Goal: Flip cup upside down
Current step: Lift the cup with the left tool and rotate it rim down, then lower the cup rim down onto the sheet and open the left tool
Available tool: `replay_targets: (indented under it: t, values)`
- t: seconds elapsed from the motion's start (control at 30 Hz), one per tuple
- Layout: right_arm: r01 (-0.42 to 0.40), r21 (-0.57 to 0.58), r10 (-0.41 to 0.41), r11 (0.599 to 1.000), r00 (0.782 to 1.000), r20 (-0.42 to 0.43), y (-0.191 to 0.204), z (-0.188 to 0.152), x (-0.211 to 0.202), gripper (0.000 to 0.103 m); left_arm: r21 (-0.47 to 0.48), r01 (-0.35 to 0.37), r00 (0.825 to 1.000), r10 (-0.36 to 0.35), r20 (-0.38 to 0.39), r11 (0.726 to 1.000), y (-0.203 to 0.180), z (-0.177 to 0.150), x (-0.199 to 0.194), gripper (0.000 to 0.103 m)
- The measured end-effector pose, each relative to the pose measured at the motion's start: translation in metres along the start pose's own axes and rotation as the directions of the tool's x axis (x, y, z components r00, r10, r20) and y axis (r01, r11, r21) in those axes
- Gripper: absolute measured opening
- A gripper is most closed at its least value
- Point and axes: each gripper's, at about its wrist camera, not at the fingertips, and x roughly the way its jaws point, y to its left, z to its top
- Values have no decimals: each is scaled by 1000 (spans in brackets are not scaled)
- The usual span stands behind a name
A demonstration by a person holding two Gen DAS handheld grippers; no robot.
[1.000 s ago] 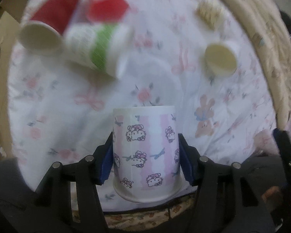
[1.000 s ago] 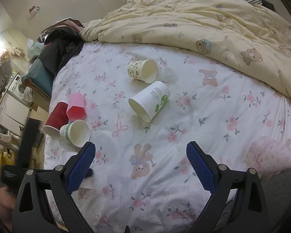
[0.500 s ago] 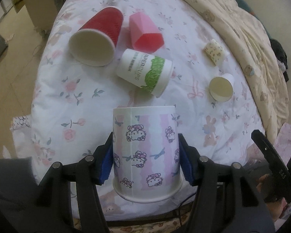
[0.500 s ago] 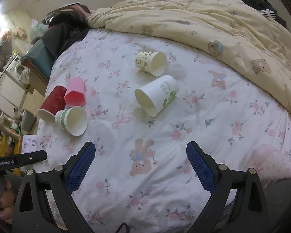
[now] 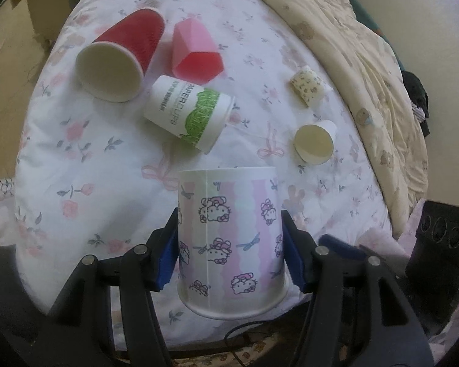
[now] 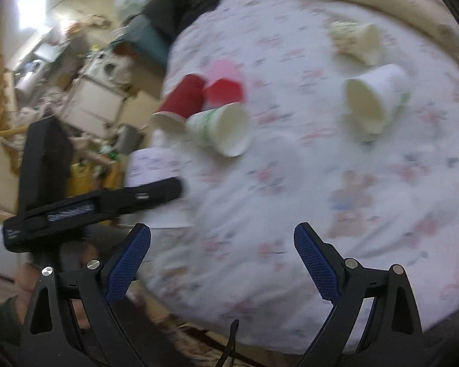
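My left gripper (image 5: 231, 247) is shut on a white and pink cartoon-cat paper cup (image 5: 232, 238), gripped by its sides between the blue pads, held in the air over the near edge of the bed. The cup's wide rim is toward the camera and its base points away. In the blurred right wrist view the same cup (image 6: 156, 177) shows at the left, held by the left gripper's black body (image 6: 91, 205). My right gripper (image 6: 222, 253) is open and empty above the bed's near edge.
On the flowered bed sheet (image 5: 107, 159) lie a red cup (image 5: 119, 61), a pink faceted cup (image 5: 195, 52), a white and green cup (image 5: 189, 113), a small patterned cup (image 5: 307, 88) and a white cup (image 5: 315, 142). A cream quilt (image 5: 367, 46) lies at the right.
The left gripper has lifted and tilted with the cup; the bed's cups now sit closer in its view. The right gripper swung left, blurring its view and bringing the left gripper into it.
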Motion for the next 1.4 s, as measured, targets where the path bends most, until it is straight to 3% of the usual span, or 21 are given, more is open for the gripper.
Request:
replay_targets:
  t: [0.27,0.4,0.77,0.87,1.1,1.2,1.33,1.4]
  values:
    - [-57,9,57,998,996,-70,7,-1,25,97,19,-1,1000,1,-2,1000,-1,-1,-2,57]
    - [17,7,-16,1000,996,-86,4,-3,32,97,9,9,1000,-9,-9,1000,1,0,-3,57]
    - [105,16,-103,994,992,-72,-10,-2,27,97,47,-19,1000,19,11,999,-1,-1,-6,56]
    - [118,46,-117,992,993,-25,-15,2,10,97,88,-78,997,76,23,993,-6,-1,-7,55]
    - [266,214,-306,940,934,182,-55,15,-73,97,127,-194,981,195,7,973,-31,13,24,55]
    - [285,235,-336,929,917,214,-65,17,-91,97,143,-234,972,234,15,962,-49,17,50,55]
    - [287,294,-355,912,910,213,-82,13,-100,97,160,-276,960,278,7,948,-68,22,89,55]
    - [338,315,-413,887,887,209,-86,11,-99,97,152,-288,956,293,-9,945,-72,25,107,55]
